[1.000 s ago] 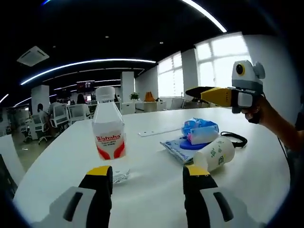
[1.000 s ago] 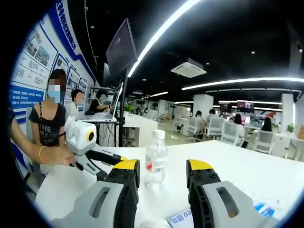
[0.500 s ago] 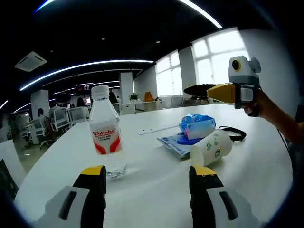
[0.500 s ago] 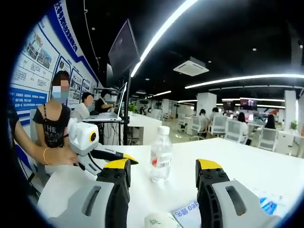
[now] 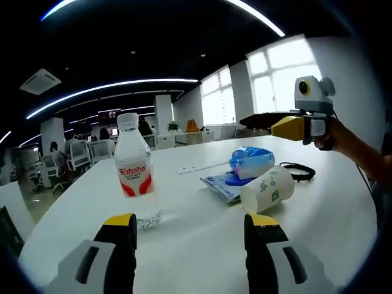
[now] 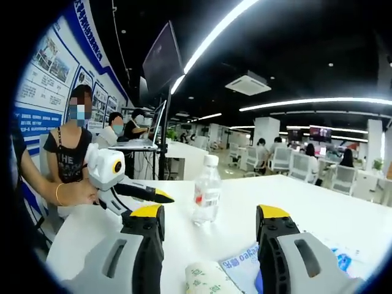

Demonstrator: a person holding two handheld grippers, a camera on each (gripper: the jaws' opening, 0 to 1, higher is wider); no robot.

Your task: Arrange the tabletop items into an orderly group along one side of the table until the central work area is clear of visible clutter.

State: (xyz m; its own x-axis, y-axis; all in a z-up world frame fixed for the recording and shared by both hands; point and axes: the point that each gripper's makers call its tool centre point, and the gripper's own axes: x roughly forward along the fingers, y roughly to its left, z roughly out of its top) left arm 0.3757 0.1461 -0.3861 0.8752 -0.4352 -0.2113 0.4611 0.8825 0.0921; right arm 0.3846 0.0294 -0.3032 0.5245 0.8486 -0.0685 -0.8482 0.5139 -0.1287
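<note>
— Where are your tongs right now?

— My left gripper (image 5: 190, 228) sits at the bottom of its view, jaws spread wide with nothing between them, hovering above the white table (image 5: 184, 245). My right gripper (image 6: 210, 222) is likewise spread and empty at the bottom of its own view.

— And the clutter?

— The water bottle (image 5: 134, 167) stands upright left of centre in the left gripper view, just beyond my left jaw. Right of centre a paper cup (image 5: 267, 190) lies tipped on its side, touching a blue leaflet (image 5: 219, 187). Behind them rests a blue plastic packet (image 5: 250, 163), with a black cord (image 5: 300, 172) off to its right.

— Why hold back like that?

— I judge nothing is grouped yet. Wide jaws let me take either the bottle or the cup; the cup, lying down, may roll.
</note>
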